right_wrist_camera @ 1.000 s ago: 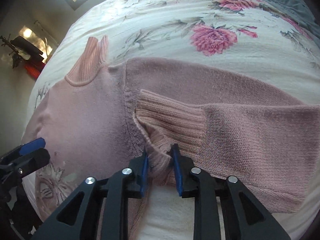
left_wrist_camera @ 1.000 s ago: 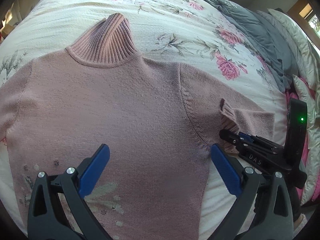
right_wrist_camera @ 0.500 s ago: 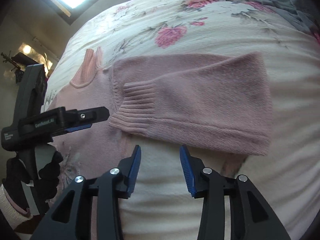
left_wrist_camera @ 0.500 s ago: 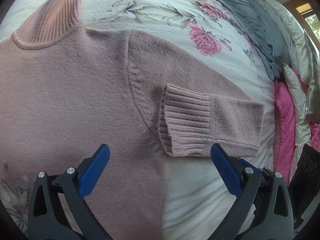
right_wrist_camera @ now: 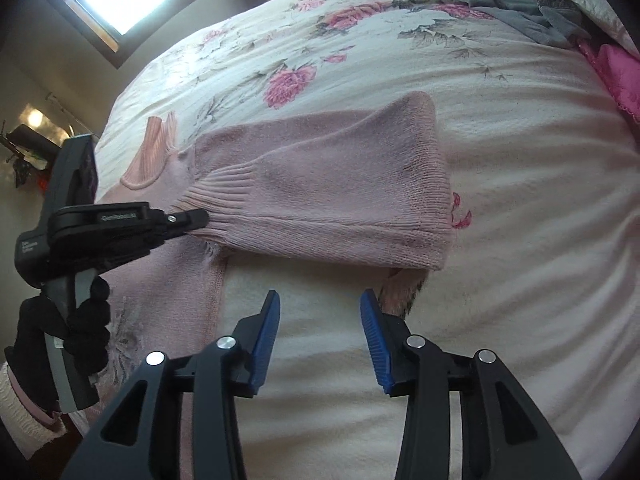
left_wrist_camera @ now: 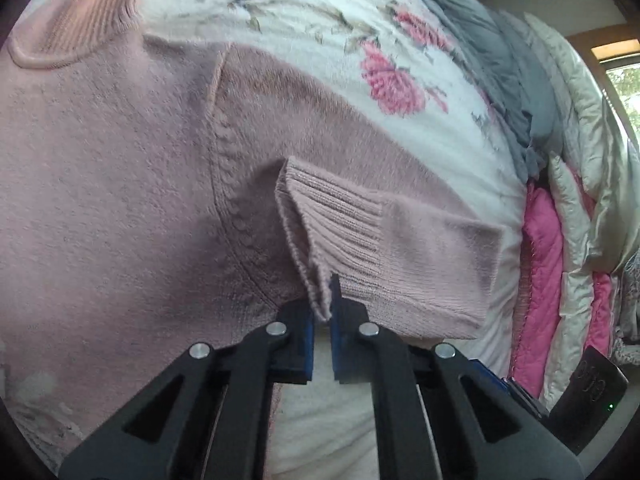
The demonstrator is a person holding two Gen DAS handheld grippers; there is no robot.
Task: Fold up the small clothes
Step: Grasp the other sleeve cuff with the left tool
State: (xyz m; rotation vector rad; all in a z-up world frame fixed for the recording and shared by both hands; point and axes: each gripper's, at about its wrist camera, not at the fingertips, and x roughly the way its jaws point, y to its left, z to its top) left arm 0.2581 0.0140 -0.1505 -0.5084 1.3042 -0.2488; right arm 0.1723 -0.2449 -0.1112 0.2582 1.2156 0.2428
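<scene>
Left wrist view: one pink sweater (left_wrist_camera: 120, 184) lies flat on the floral bedspread (left_wrist_camera: 320, 28), filling the left and centre of the frame, collar at upper left. Its one visible sleeve (left_wrist_camera: 420, 248) is doubled back toward the body. The left claw (left_wrist_camera: 322, 312), lower centre, is clenched on the ribbed cuff (left_wrist_camera: 340, 232), apparently to drag the sleeve across the body for the next fold. A pile of bedding, grey, cream and bright pink, sits at the right edge.

Right wrist view: the right claw (right_wrist_camera: 320, 336), lower centre, is released, both blue pads parted over bare bedspread just below the sleeve, holding nothing. The left claw (right_wrist_camera: 188, 220) appears at centre left, gripped by one gloved hand (right_wrist_camera: 68, 328), nipping the cuff.
</scene>
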